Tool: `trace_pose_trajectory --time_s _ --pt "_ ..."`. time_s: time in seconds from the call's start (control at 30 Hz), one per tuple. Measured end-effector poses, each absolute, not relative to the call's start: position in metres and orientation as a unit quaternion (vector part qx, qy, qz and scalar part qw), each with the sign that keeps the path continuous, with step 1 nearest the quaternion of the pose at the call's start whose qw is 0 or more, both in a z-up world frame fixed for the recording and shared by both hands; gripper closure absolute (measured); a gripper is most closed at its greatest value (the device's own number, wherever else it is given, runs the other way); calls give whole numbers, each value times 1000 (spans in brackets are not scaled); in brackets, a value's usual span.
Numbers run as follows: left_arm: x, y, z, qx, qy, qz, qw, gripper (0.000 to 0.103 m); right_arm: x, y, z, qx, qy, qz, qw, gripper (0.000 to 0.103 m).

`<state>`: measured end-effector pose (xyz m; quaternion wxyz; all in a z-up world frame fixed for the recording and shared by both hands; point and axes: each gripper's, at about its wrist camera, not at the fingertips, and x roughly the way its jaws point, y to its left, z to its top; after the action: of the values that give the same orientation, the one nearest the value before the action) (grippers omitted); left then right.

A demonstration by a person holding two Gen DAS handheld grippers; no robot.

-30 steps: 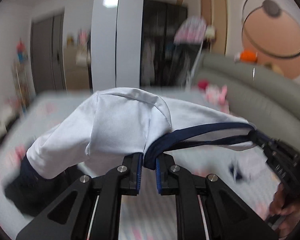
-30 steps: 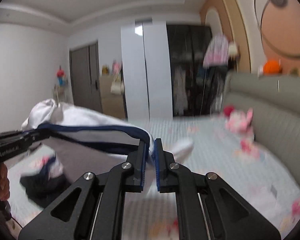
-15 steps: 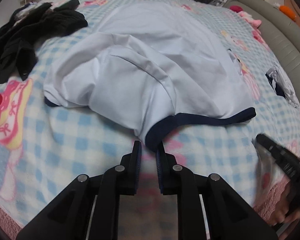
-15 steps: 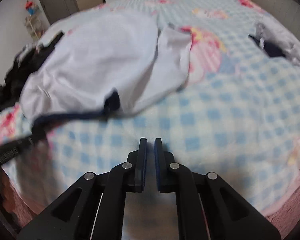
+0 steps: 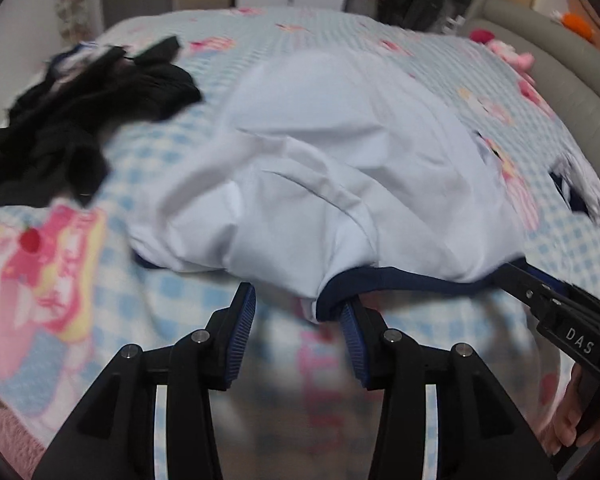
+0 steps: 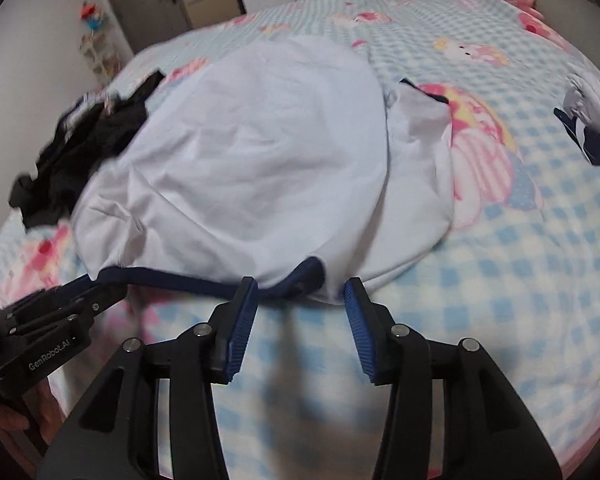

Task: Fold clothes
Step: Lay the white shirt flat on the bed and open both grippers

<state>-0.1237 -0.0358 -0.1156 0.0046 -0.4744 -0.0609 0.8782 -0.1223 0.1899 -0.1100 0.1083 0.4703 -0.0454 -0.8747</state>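
A white shirt (image 5: 340,168) with a navy hem (image 5: 400,280) lies spread and rumpled on the bed; it also shows in the right wrist view (image 6: 252,152). My left gripper (image 5: 298,312) is open, its fingertips at the hem's left end, holding nothing. My right gripper (image 6: 300,304) is open at the hem's right corner (image 6: 304,276), holding nothing. Each gripper shows in the other's view: the right one (image 5: 556,312) and the left one (image 6: 56,320), both at the hem.
The bed has a blue checked cartoon sheet (image 6: 500,264). A pile of black clothes (image 5: 72,124) lies left of the shirt. A white and navy garment (image 6: 588,120) lies at the right. A grey headboard (image 5: 560,64) runs along the right. Wardrobes stand beyond the bed.
Both grippers held the hem up a second ago. The shirt came down onto the bed, and both grippers have opened and let go of the hem.
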Motion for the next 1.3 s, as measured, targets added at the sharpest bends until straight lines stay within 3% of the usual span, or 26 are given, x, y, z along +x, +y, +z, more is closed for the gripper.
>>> trace_pose_trajectory --time_s 0.1,0.17,0.3,0.47,0.6,0.67,0.73,0.9,1.0,1.07,1.3 --pt "-113 -48 -112 -479 -80 874 0 57 -127 197 -116 485 -32 -870 77 57" --pt "-103 -41 -112 -484 -42 874 17 57 -128 203 -119 495 -29 -866 62 57" --pt "-96 -7 -111 -461 118 878 55 60 -120 203 -124 513 -34 -852 98 57" --pt "-116 18 -111 -477 166 859 82 60 -122 196 -127 524 -32 -844 113 55" --pt "-122 7 -104 -474 111 871 67 61 -133 192 -121 508 -28 -853 115 55" --pt "-125 2 -100 -471 84 876 59 80 -138 189 -120 508 -23 -853 114 55" --pt "-129 -3 -97 -469 56 880 51 89 -139 184 -118 507 -9 -855 114 56" --pt "-128 -32 -89 -467 -19 884 20 92 -135 178 -120 506 32 -856 102 58" --pt "-124 -52 -96 -492 -41 870 12 86 -133 178 -125 511 51 -854 89 58" --pt "-120 -51 -103 -506 -12 862 14 62 -130 182 -126 514 38 -852 90 58" --pt "-97 -24 -89 -463 93 881 6 57 -129 184 -123 514 9 -849 122 56"
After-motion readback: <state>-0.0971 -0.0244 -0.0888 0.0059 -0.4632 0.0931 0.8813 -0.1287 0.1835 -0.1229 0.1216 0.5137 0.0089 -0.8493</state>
